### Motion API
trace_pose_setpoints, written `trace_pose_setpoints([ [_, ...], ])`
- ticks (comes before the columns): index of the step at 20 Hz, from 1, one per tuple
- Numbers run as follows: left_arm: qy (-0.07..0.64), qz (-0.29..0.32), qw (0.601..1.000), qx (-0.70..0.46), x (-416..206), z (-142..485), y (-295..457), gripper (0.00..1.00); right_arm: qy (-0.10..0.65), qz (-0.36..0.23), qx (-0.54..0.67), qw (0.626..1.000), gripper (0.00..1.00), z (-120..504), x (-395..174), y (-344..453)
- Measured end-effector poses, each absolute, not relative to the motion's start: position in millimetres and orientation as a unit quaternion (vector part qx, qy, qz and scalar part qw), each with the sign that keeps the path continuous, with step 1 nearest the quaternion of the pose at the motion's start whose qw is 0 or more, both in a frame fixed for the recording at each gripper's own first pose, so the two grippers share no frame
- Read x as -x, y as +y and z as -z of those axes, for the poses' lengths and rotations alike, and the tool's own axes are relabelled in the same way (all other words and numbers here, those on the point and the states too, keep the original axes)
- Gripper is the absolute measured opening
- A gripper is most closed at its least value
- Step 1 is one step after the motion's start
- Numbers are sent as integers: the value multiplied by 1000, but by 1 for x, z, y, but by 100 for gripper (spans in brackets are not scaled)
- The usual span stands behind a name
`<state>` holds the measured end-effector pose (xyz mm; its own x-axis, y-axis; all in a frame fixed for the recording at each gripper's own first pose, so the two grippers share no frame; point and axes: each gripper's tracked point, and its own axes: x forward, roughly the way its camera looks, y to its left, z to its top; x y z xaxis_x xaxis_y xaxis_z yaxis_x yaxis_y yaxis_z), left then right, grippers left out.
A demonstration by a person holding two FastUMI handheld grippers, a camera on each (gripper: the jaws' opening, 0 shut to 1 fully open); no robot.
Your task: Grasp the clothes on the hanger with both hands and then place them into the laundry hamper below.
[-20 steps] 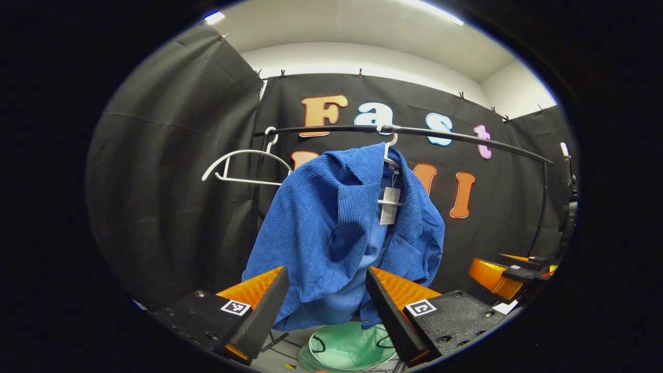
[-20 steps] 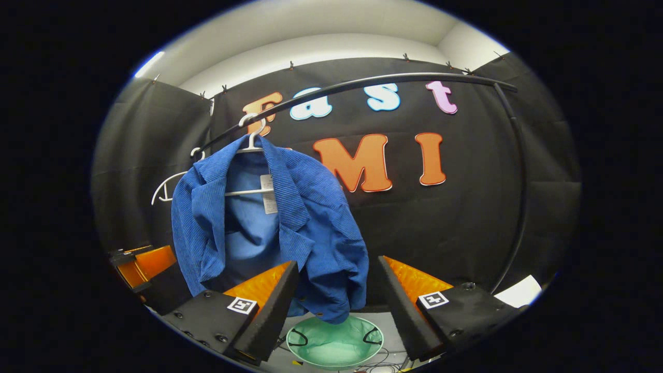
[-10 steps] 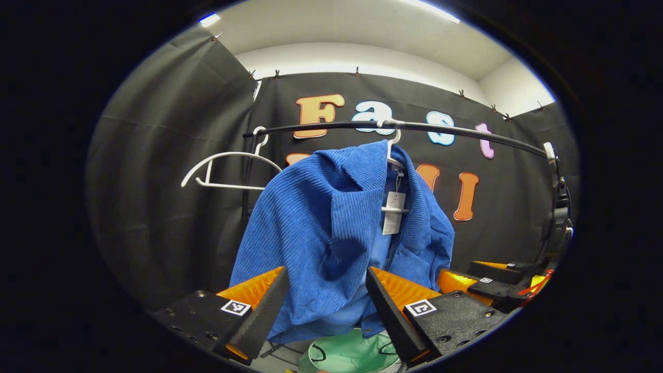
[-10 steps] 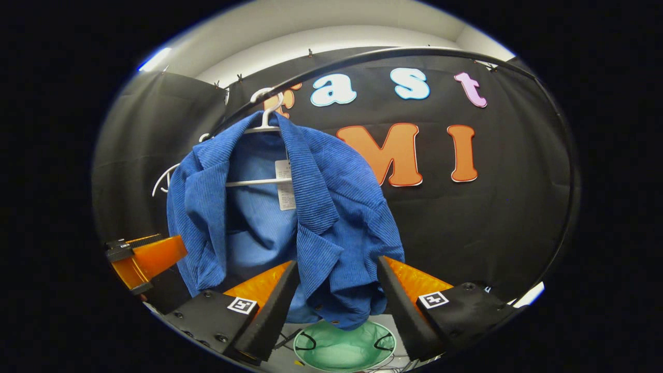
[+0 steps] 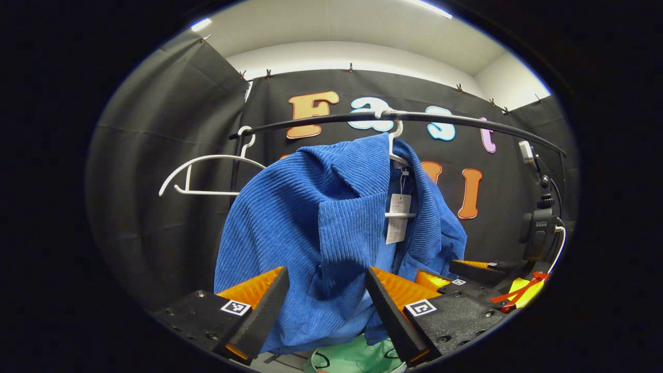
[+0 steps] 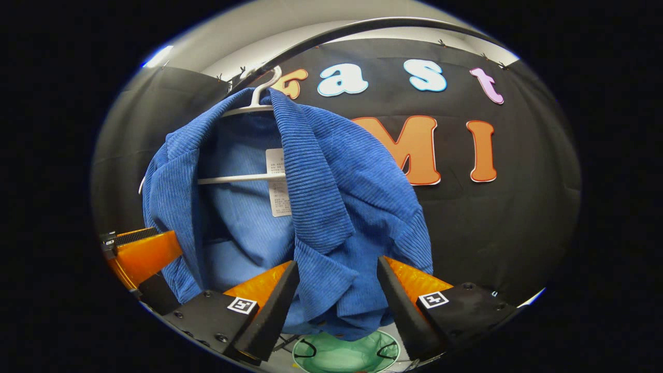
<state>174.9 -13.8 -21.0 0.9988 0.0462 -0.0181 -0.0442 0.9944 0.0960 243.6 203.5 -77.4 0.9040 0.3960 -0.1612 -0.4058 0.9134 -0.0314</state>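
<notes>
Left gripper view: left gripper (image 5: 322, 295) wide open, blue jacket (image 5: 321, 228) between fingers, unclamped. Right gripper (image 6: 336, 290) likewise spread, jacket hem between, holding nothing.

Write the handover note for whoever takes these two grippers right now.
Left gripper: open, blue jacket fabric showing between its fingers, not clamped.
Right gripper: open, at the jacket's other front edge.
The jacket hangs on its white hanger on the black rail; an empty white hanger hangs beside it.
The green hamper sits below.
Done: neither grasp made yet.
Left: close both grippers on the jacket, pull it off, drop it into the hamper.
</notes>
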Motion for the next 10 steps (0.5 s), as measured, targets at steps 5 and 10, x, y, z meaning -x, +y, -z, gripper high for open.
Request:
trace_pose_setpoints([
  [5,11,-28,998,-51,-195,26,-11,89,67,-224,32,972,98,82,-273,218],
  [10,15,-8,999,-50,-208,27,-18,85,81,-246,9,966,82,85,-290,226],
])
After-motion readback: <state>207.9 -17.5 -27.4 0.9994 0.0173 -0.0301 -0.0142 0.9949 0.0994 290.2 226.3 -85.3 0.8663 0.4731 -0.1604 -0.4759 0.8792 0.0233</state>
